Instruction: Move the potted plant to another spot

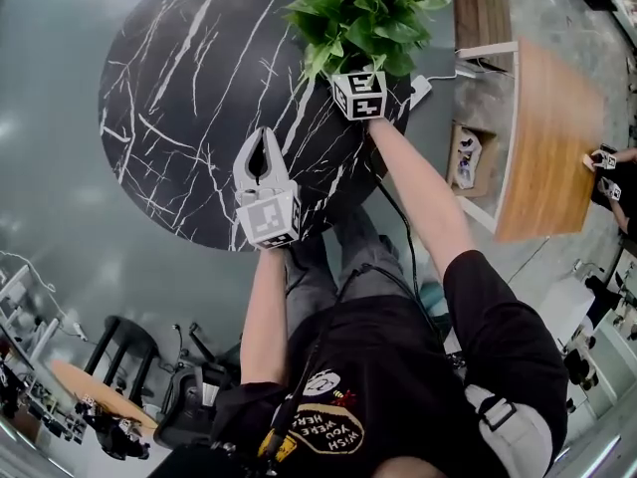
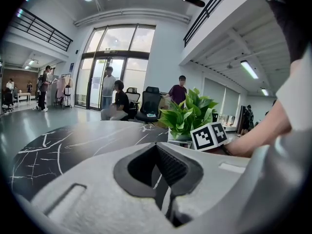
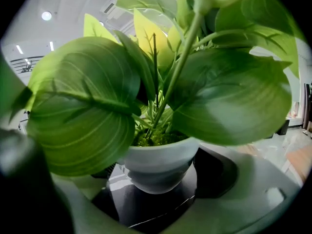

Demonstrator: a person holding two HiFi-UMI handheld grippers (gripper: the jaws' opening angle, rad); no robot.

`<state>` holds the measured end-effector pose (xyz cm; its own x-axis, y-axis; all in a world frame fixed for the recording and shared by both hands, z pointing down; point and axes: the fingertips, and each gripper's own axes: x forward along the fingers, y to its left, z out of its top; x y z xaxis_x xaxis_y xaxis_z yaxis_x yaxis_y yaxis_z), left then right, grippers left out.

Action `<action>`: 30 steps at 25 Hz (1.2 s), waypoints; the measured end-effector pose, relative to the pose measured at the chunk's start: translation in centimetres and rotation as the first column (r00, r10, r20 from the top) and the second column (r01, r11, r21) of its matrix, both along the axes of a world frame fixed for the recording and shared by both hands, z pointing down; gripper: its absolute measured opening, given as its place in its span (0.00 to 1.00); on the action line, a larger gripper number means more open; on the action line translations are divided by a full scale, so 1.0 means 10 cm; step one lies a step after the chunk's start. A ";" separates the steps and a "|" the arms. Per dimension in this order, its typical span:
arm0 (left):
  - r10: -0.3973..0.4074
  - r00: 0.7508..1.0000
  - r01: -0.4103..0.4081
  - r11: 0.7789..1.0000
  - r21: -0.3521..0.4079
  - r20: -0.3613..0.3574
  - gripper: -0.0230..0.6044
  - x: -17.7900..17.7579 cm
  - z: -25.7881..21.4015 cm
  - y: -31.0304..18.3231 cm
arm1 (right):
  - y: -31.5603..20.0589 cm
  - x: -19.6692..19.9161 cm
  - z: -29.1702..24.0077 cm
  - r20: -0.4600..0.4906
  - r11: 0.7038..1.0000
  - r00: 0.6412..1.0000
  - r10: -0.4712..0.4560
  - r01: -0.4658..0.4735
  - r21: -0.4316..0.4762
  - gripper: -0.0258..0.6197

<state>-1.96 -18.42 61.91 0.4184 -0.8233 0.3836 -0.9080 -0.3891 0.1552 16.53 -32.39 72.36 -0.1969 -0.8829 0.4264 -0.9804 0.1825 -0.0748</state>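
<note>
At the worktop's (image 1: 169,88) 6 o'clock edge, as seen in the head view, the left tongs (image 1: 261,139) are held low over the black marble with nothing between them. The jaws are together, and only a narrow seam is seen between the pads in the left gripper view. These tongs are aimed towards 12 o'clock, and the plant (image 1: 363,13) lies at about 1 o'clock from them, well apart.

Further right, near the worktop's 2 o'clock edge, the plant is found with the right tongs (image 3: 161,191) brought in from 6 o'clock beneath the leaves. In the right gripper view the white pot (image 3: 158,162) is seen between the jaws, one at 9 o'clock and one at 3 o'clock. Both pads appear to lie against its wall, so the tongs are judged to be clamped on it. The base seems to rest on the marble.

The right arm is plainly the nearer one, and the move is judged to fall to it alone. The plant stands upright, with its long axis vertical and its stems rising to 12 o'clock in that view. The pot is round, so no side is favoured for the grip. The leaves spread wide over the jaws and hide much of the left one. A lift along the plant's own axis is therefore thought wise before any sideways carry, so that the pot is not tipped.
</note>
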 end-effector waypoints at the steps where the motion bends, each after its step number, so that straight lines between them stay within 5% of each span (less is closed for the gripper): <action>1: 0.006 1.000 -0.006 1.000 -0.003 0.001 0.04 0.02 0.01 0.00 | -0.01 0.05 0.00 0.000 1.000 1.000 0.007 -0.007 -0.001 0.80; 16: 0.059 0.998 -0.058 0.998 -0.038 0.020 0.04 0.15 0.14 0.05 | 0.00 0.29 0.02 0.013 1.000 1.000 0.001 -0.001 -0.013 0.80; 23: 0.085 0.996 -0.084 0.996 -0.038 0.023 0.04 0.18 0.10 0.07 | 0.43 0.27 0.00 0.012 0.999 1.000 0.028 -0.027 -0.044 0.79; 26: 0.102 0.995 -0.101 0.994 -0.040 0.012 0.04 0.21 0.00 0.12 | 0.88 0.25 -0.23 0.034 0.998 0.998 0.059 -0.058 -0.031 0.63; 28: 0.111 0.994 -0.111 0.993 -0.047 -0.003 0.04 0.23 -0.13 0.19 | 1.24 0.19 -0.50 0.040 0.997 0.997 0.072 -0.071 -0.025 0.36; 30: 0.125 0.992 -0.125 0.991 -0.044 -0.011 0.04 0.26 -0.37 0.29 | 1.57 0.07 -0.87 0.057 0.998 0.996 0.067 -0.066 -0.011 0.22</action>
